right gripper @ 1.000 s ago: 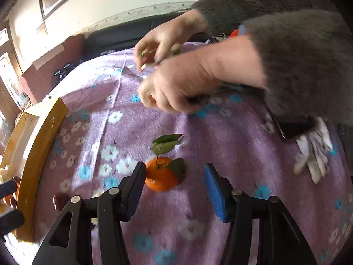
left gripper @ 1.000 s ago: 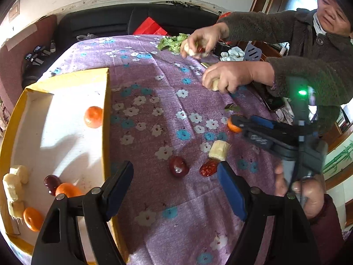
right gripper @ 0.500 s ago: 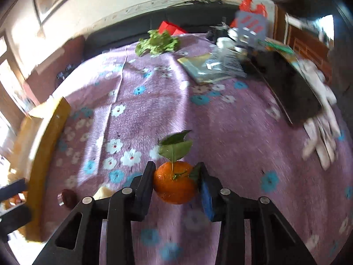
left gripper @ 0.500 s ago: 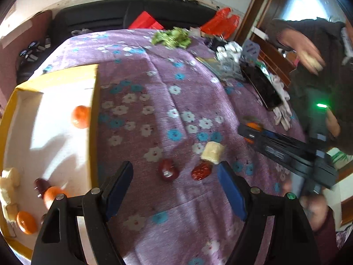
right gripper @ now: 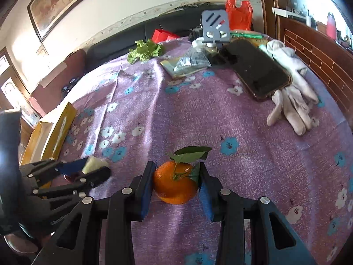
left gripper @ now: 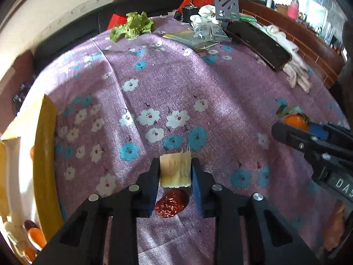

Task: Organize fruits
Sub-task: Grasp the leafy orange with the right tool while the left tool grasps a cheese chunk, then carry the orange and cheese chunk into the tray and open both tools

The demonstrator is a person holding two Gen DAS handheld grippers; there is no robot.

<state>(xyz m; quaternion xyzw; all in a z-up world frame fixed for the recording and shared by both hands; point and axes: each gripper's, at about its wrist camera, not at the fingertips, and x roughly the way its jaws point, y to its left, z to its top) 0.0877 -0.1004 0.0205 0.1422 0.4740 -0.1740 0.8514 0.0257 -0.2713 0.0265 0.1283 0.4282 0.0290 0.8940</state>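
Note:
My left gripper (left gripper: 175, 171) is shut on a pale banana chunk (left gripper: 175, 172) just above the purple flowered cloth; a red date (left gripper: 172, 203) lies under it. My right gripper (right gripper: 176, 181) is shut on a leafy tangerine (right gripper: 174, 185) resting on the cloth; it also shows in the left wrist view (left gripper: 295, 121). The yellow-rimmed tray (left gripper: 47, 154) at the left holds tangerines (left gripper: 35, 236), a dark date and banana pieces. The left gripper with the chunk appears in the right wrist view (right gripper: 88, 170).
At the far side of the table lie lettuce (left gripper: 132, 26), a black phone (right gripper: 258, 68), white gloves (right gripper: 291, 101), plastic packets (left gripper: 207, 33), a grey phone stand (right gripper: 215, 26) and a red bag (right gripper: 239, 13). A dark sofa stands behind.
My left gripper moved forward and closed on the banana chunk. My right gripper stays shut on the tangerine. The other person's hands have left the view.

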